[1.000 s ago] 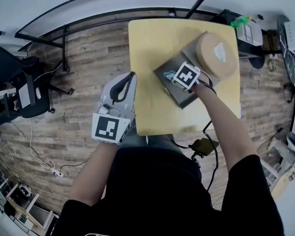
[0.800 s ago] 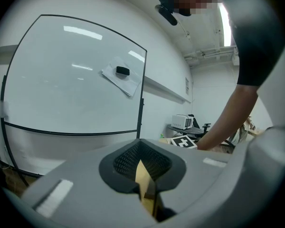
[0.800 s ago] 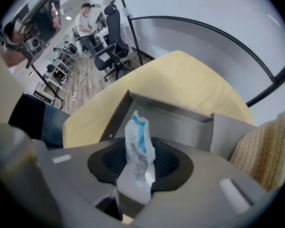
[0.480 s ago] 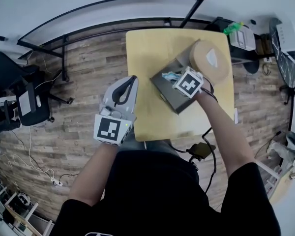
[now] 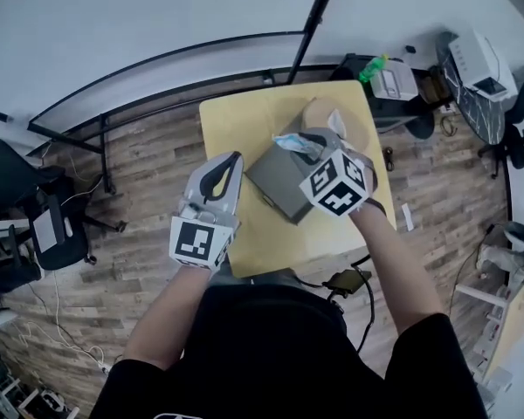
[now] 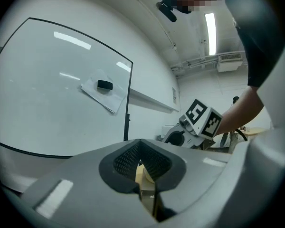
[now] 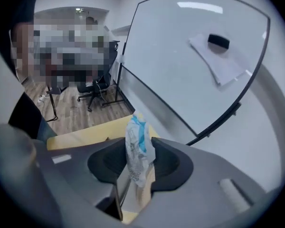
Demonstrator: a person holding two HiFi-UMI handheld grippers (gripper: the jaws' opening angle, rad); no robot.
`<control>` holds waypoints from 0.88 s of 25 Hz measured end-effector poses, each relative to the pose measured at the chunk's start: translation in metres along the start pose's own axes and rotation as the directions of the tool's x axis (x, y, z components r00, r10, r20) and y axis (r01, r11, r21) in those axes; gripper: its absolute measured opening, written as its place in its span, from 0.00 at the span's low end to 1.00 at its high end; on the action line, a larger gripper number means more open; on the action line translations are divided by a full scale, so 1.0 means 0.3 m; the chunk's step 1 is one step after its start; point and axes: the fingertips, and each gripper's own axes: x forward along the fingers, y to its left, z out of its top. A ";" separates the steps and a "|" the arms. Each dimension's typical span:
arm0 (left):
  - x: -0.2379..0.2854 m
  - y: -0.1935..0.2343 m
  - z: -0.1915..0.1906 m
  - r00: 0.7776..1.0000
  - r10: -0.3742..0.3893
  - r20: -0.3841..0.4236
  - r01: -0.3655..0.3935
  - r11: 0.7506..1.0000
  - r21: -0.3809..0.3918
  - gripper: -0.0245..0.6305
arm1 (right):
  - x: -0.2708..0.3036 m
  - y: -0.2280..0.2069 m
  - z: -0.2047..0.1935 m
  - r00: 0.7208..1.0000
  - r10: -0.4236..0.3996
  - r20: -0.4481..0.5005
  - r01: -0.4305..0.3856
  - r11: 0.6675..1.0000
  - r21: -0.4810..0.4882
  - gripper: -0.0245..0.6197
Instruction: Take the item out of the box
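A grey open box (image 5: 275,184) stands on the yellow table (image 5: 244,120). My right gripper (image 5: 307,149) is raised over the box and shut on a white-and-blue packet (image 5: 291,142). In the right gripper view the packet (image 7: 137,146) stands upright, pinched between the two pads of that gripper (image 7: 137,164), with the table below it. My left gripper (image 5: 233,159) hovers at the table's left edge beside the box, its jaws together and empty. The left gripper (image 6: 143,169) points level at a whiteboard, and the right gripper's marker cube (image 6: 203,118) shows to its right.
A tan round object (image 5: 325,114) lies behind the box, partly hidden by the right gripper. A whiteboard on a black frame (image 5: 157,64) runs behind the table. An office chair (image 5: 44,234) stands at the left, desks with devices (image 5: 393,81) at the right.
The right gripper has risen out of the box with the packet in its jaws and tilted. The left gripper has lifted a little beside the table.
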 end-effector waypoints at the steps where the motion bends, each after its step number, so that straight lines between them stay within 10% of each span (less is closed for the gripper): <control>1: 0.013 -0.012 0.016 1.000 -0.006 0.004 0.006 1.000 0.003 0.04 | -0.043 -0.021 0.013 0.999 -0.047 0.025 0.047 0.999 -0.011 0.26; 11: 0.052 -0.068 0.167 0.996 -0.042 0.076 0.037 0.998 0.058 0.04 | -0.399 -0.104 0.132 0.864 -0.399 0.307 0.391 0.916 0.091 0.26; 22: 0.045 -0.077 0.250 0.991 -0.056 0.123 0.045 0.995 0.088 0.04 | -0.615 -0.109 0.151 0.664 -0.593 0.455 0.335 0.780 0.528 0.25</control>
